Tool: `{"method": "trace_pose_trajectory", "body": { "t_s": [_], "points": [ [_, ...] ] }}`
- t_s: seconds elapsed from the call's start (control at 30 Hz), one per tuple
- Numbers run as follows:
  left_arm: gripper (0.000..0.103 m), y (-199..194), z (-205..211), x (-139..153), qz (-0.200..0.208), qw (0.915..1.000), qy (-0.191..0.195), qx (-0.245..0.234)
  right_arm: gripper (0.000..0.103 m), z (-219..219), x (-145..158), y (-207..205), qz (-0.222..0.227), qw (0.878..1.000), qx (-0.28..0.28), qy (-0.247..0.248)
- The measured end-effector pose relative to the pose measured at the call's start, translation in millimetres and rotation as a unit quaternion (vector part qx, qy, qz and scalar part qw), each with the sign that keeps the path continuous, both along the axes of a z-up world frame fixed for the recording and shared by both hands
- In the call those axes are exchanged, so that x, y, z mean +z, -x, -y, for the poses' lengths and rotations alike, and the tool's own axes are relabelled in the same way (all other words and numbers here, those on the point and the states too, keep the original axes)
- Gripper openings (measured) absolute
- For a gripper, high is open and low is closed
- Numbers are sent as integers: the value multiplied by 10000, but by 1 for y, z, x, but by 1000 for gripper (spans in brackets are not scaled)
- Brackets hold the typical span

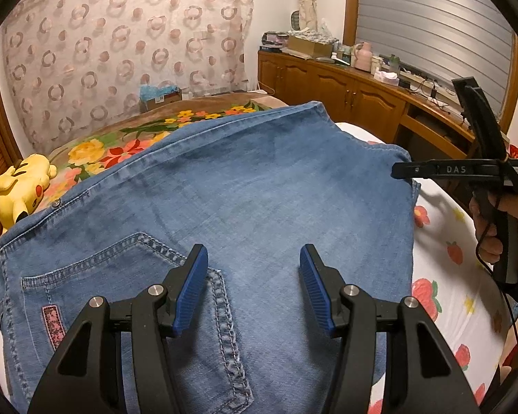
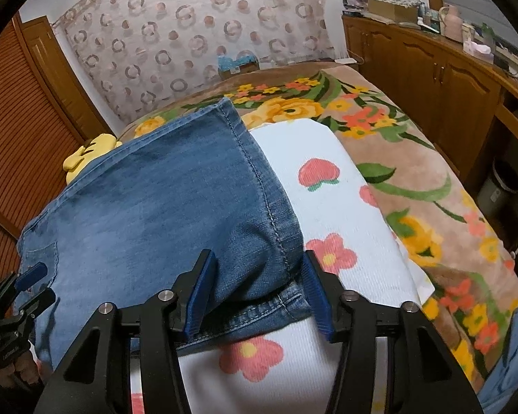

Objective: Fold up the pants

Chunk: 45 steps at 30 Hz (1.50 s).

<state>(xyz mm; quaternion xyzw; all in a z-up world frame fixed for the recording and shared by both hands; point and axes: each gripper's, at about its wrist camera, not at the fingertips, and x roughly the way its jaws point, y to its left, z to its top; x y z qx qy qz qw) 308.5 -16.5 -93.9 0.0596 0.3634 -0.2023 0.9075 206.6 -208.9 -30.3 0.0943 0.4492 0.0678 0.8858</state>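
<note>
Blue jeans (image 1: pixel 259 207) lie folded on a white flower-print cloth (image 1: pixel 445 276) on the bed, back pocket (image 1: pixel 103 293) toward the left. My left gripper (image 1: pixel 253 289) is open and empty, just above the denim near the pocket. My right gripper (image 2: pixel 259 293) is open, its blue pads either side of the folded near corner of the jeans (image 2: pixel 176 207), without pinching it. The right gripper also shows in the left wrist view (image 1: pixel 402 169), at the jeans' right edge. The left gripper shows at the left edge of the right wrist view (image 2: pixel 34 284).
A floral blanket (image 2: pixel 414 179) covers the bed beyond the white cloth (image 2: pixel 328 207). A yellow plush toy (image 1: pixel 20 189) lies at the jeans' left. A wooden cabinet (image 1: pixel 345 89) with clutter runs along the right wall. A patterned curtain (image 1: pixel 121 51) hangs behind the bed.
</note>
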Motion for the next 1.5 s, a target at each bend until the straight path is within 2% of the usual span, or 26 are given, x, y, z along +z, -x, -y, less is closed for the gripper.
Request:
{"method": "trace_pose_trajectory", "body": {
  "t_s": [0.07, 0.13, 0.23, 0.53, 0.73, 0.93, 1.2, 1.3, 1.5],
  "points": [
    [57, -1, -1, -1, -11, 10000, -3, 15, 29, 0, 2, 1, 80, 9999, 31, 69],
    [57, -1, -2, -1, -12, 10000, 1, 20, 18, 0, 5, 3, 173, 9998, 104, 79],
    [57, -3, -2, -1, -5, 10000, 1, 25, 9, -4, 11, 7, 324, 9991, 256, 110],
    [57, -4, -4, 0, 1, 10000, -1, 25, 8, -6, 14, 11, 508, 9977, 450, 62],
    [57, -2, -17, 15, 46, 9999, 72, 88, 8, -24, 32, 8, 780, 9938, 789, -112],
    [57, 12, -38, 31, 120, 9995, 43, 284, 7, -50, 36, 10, 944, 9867, 1259, -412],
    [57, 30, -67, 38, 129, 9975, 6, 701, 7, -72, 26, 13, 850, 9719, 2020, -862],
    [57, 34, -71, 38, 139, 9968, -29, 793, 7, -78, 14, 14, 681, 9659, 2278, -1020],
    [57, 45, -87, 37, 107, 9949, 22, 1000, 7, -96, -15, 13, 314, 9523, 2888, -933]
  ]
}}
